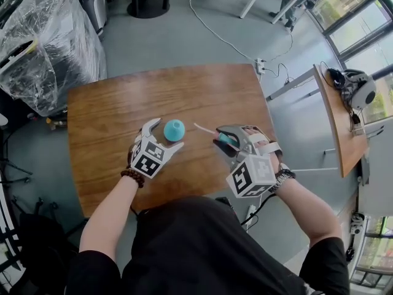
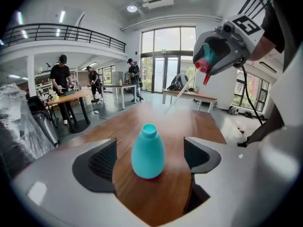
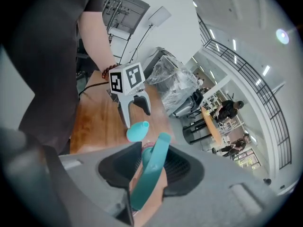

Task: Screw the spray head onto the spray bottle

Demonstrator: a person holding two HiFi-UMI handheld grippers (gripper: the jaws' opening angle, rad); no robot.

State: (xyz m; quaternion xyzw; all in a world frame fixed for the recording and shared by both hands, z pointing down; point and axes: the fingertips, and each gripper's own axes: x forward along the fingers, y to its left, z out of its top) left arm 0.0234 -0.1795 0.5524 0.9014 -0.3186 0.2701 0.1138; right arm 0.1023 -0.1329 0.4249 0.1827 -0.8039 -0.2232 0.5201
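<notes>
Pinch likely light, slick spray bottle (image 1: 174,129) mid-belly with gaping left gripper (image 1: 164,135); at 3 o'clock, spray head (image 1: 228,139) clamped in right gripper (image 3: 150,169).

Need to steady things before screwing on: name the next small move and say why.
Probably close the left gripper on the spray bottle: it stands upright on the table between open jaws, untouched, while the right gripper holds the spray head raised beside it.

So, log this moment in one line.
left tool: open around teal plastic bottle | right tool: shut on teal spray head | stage: unattached
</notes>
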